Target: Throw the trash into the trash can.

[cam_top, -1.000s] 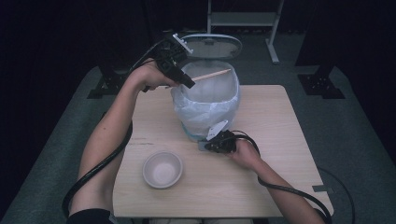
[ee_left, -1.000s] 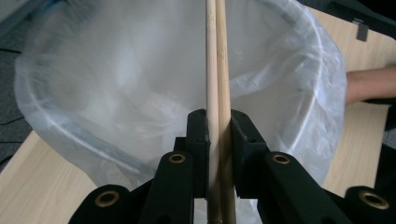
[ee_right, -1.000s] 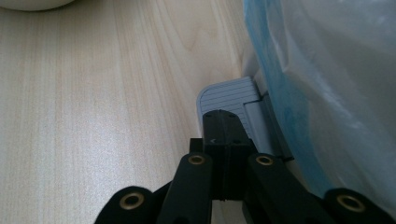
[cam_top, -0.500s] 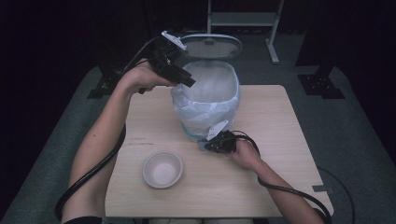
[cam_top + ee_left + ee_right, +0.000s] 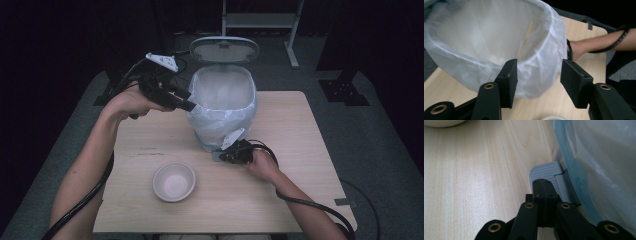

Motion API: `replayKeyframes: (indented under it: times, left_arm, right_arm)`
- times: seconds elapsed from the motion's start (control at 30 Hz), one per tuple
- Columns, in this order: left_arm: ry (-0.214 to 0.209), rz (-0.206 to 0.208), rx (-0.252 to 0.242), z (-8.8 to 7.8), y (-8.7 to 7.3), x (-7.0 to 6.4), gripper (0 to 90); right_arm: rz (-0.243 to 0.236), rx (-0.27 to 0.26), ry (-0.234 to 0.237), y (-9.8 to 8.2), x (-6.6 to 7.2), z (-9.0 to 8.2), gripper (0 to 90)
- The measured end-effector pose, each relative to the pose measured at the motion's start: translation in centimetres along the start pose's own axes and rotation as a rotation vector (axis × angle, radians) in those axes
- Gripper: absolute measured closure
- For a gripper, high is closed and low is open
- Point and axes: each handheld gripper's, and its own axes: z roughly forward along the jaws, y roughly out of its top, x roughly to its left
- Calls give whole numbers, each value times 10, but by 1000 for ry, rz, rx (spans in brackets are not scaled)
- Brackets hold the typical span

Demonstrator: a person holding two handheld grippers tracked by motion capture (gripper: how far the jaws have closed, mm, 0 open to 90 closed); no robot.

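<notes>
Pale wood makes up the one table we work at, set on grey floor with a dark room behind. Nearest us sits one white bowl, empty as far as we can see, well apart from both tools. We count two grippers, one in each hand.

Our right gripper lies low on the table at the foot of the bin; its jaws are pressed together with nothing between them, and their tips rest on the bin's grey pedal. In the right gripper view that pedal juts out from under the bin's blue wall, and the bowl's rim just shows at the top left.

Farther on stands the single bin, lined with one white bag folded over its rim, its lid tipped up at the back. Inside the bag one thin wooden stick leans against the liner.

Our left gripper is held above the table at the bin's left rim. Its jaws have just been opening and now stand apart, holding nothing; the bag's edge shows beyond the gap.

Farthest off, one metal rack stands on the floor behind the table.
</notes>
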Motion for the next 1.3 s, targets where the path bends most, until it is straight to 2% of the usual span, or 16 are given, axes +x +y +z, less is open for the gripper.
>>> replayKeyframes:
  times: [0.13, 0.23, 0.53, 0.67, 0.87, 1.17, 1.3]
  left_arm:
    - [-8, 12, -8, -3, -18, -9, 418]
    - [-15, 6, -14, -1, -32, -14, 403]
    - [-11, -7, -31, 9, -73, -25, 319]
    - [-15, 8, -25, 17, -91, -32, 294]
    - [-26, 16, -14, 28, -113, -43, 265]
    - [-29, 28, -1, 42, -139, -57, 207]
    - [-36, 34, -10, 48, -149, -62, 199]
  right_arm:
    - [-1, 6, -7, 1, 1, 0, 900]
    - [2, -2, 3, 0, 0, 0, 900]
    - [4, -3, 5, 0, -1, 0, 900]
    - [5, -3, 3, 0, -1, 0, 900]
    - [6, -2, 0, 0, 0, 1, 900]
    - [5, 3, -8, 1, 0, 1, 900]
    - [4, 0, -6, 0, 0, 1, 900]
